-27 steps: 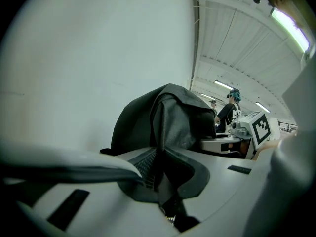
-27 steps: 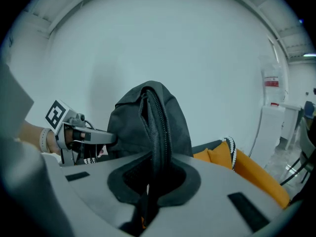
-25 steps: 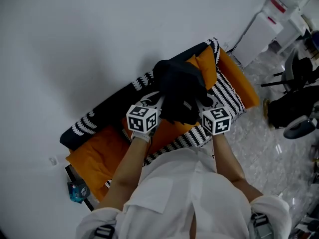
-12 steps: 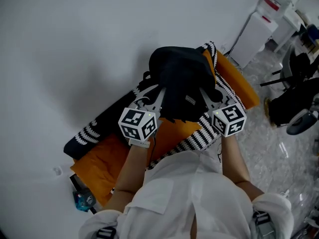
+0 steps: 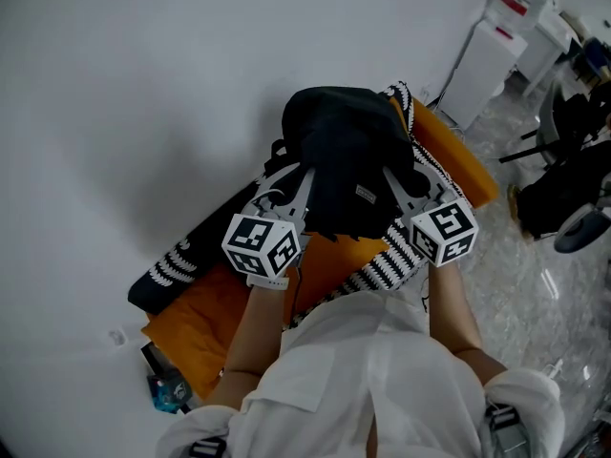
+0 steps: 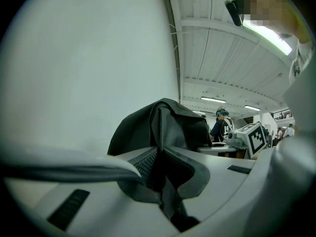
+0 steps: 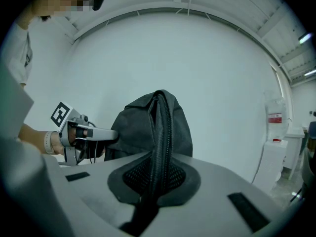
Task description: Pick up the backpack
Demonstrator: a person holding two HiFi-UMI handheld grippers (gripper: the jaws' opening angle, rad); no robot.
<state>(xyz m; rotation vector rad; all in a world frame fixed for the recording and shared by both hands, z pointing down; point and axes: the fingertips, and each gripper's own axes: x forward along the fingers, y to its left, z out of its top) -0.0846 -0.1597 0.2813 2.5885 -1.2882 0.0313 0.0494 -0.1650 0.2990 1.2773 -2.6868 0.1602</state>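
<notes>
A black backpack [image 5: 346, 156] hangs in the air above an orange and striped couch [image 5: 205, 308], close to a white wall. My left gripper [image 5: 304, 181] is shut on the backpack's left side, with a fold of black fabric [image 6: 165, 147] pinched between its jaws. On the other side my right gripper [image 5: 393, 181] is shut on the backpack's zipper edge [image 7: 159, 142]. In the right gripper view the backpack [image 7: 143, 127] rises above the jaws, and the left gripper [image 7: 111, 135] grips it from the left.
The couch has black-and-white striped cushions [image 5: 401, 256] and orange ones. A white cabinet [image 5: 487, 60] stands at the upper right beside dark office chairs [image 5: 563, 189]. A small blue object [image 5: 167, 389] lies on the floor at the couch's left end.
Both grippers have risen with the backpack held between them, lifting it off the couch cushions. The grip on each side has stayed the same.
</notes>
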